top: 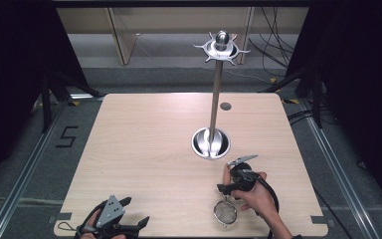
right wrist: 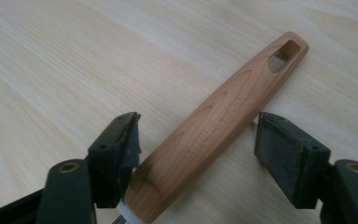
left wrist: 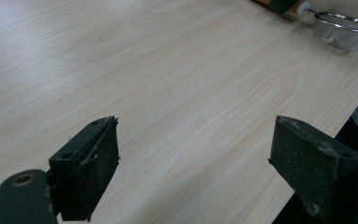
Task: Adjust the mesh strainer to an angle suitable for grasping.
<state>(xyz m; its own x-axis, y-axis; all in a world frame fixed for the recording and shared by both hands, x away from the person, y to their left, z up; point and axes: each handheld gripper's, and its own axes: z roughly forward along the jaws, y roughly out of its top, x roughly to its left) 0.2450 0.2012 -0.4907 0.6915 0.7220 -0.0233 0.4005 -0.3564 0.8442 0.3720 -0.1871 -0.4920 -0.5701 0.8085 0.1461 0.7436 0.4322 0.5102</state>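
Observation:
A small mesh strainer (top: 225,212) with a light wooden handle (right wrist: 223,121) lies on the table near the front right. My right gripper (top: 229,188) is over that handle. In the right gripper view it (right wrist: 198,140) is open, one jaw on each side of the handle; the left jaw is close against the wood and the right one stands apart from it. The handle's far end has a hanging slot (right wrist: 284,53). My left gripper (top: 135,210) rests at the front left edge, open (left wrist: 193,154) with bare table between its jaws. The strainer bowl (left wrist: 342,30) appears far off in that view.
A tall metal stand (top: 215,94) rises from a round dish base (top: 210,143) in the table's middle right, with a ring of hooks (top: 221,47) at the top. A grey cable hole (top: 225,106) lies behind it. The wooden table (top: 144,149) is bare on the left.

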